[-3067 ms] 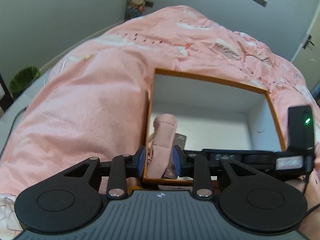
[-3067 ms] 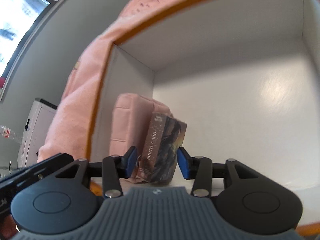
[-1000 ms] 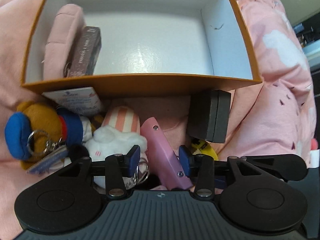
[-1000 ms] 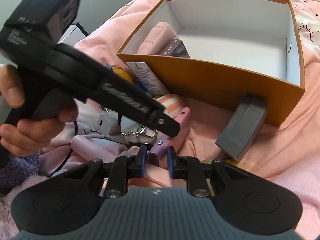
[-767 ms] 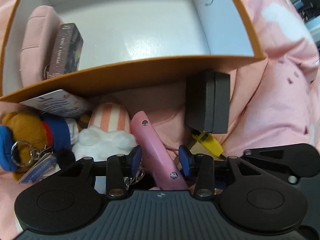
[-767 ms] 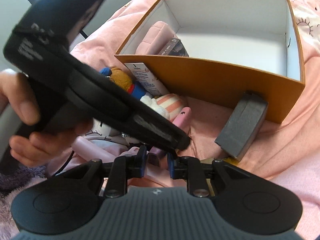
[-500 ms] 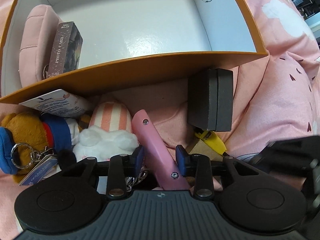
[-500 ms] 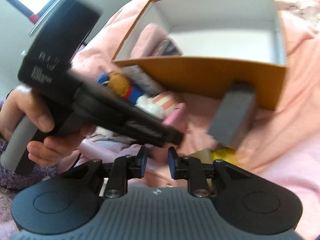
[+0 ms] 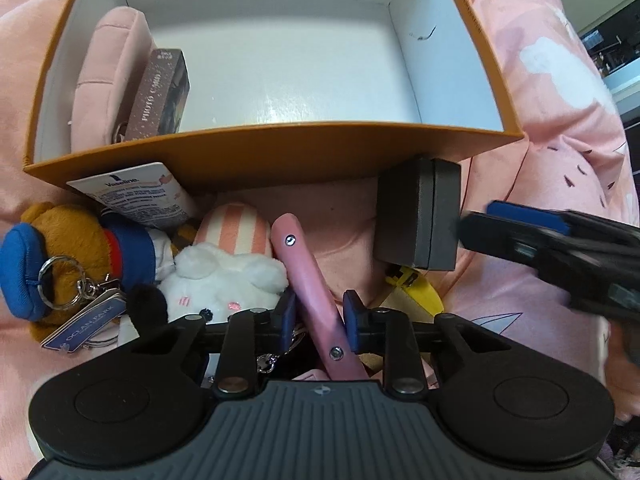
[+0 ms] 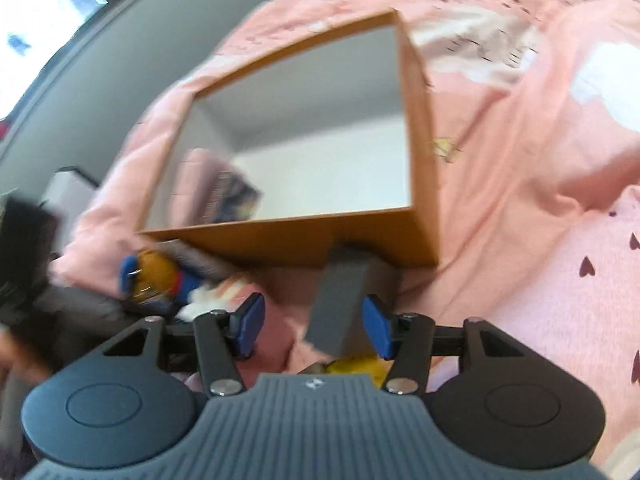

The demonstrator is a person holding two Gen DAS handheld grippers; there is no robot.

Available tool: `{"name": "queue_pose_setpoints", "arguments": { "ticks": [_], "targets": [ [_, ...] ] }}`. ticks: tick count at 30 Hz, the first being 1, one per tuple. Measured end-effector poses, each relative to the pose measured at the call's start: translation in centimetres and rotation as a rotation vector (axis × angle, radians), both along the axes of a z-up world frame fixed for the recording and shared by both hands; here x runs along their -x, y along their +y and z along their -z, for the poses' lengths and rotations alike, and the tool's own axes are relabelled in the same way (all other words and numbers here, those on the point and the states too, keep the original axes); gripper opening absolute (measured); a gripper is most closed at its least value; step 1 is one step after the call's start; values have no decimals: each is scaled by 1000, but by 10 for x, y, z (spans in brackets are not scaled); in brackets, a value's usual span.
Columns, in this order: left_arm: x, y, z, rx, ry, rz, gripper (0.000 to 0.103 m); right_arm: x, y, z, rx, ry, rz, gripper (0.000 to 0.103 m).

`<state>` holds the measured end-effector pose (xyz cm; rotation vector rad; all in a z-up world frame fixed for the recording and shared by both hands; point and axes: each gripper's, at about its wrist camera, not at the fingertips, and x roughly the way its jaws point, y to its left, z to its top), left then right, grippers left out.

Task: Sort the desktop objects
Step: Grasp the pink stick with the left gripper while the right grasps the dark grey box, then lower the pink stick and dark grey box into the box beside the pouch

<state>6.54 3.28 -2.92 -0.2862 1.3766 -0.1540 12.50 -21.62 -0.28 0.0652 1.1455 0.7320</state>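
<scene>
Pink plastic fills the gap of the left tool (image 9: pixel 316 322): a long pink case (image 9: pixel 310 280) lies slanted between its two blue pads (image 9: pixel 287 316), which stand narrow and close to its sides. I cannot tell if they already press it. Just left of this tool lie a white plush toy (image 9: pixel 224 280) with a striped top and a brown bear keychain (image 9: pixel 60 252) with a blue cap; a white card (image 9: pixel 132 198) leans on the box wall ahead of them.

Straight ahead of the left tool stands the orange box (image 9: pixel 280 152) with its white inside. In its left end a pink pouch (image 9: pixel 106 80) and a small dark photo box (image 9: pixel 158 96) stand upright, side by side.

The right tool (image 10: pixel 314 330) is open wide. A dark grey case (image 10: pixel 340 300) stands tilted between its pads, nearer to the right pad, and I cannot tell if that pad touches it. The case leans against the near wall of the orange box (image 10: pixel 320 240). Below it, close to the tool, a yellow thing (image 10: pixel 356 364) shows in part. This picture is blurred. All lies on a pink blanket (image 10: pixel 520 160).
</scene>
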Motion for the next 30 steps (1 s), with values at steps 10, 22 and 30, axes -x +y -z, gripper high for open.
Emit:
{"name": "queue_pose_setpoints", "arguments": {
  "ticks": [10,22,30],
  "targets": [
    [8,0,-20,-4,-124,-23,21,-9,27,37,113,24,70,53],
    [25,13,-69,106,-229,-8,20,5,8,4,40,-2,38,39],
    [30,31,-111,147,-347,-43,19,13,1,-45,-123,-16,-16,38]
  ]
}}
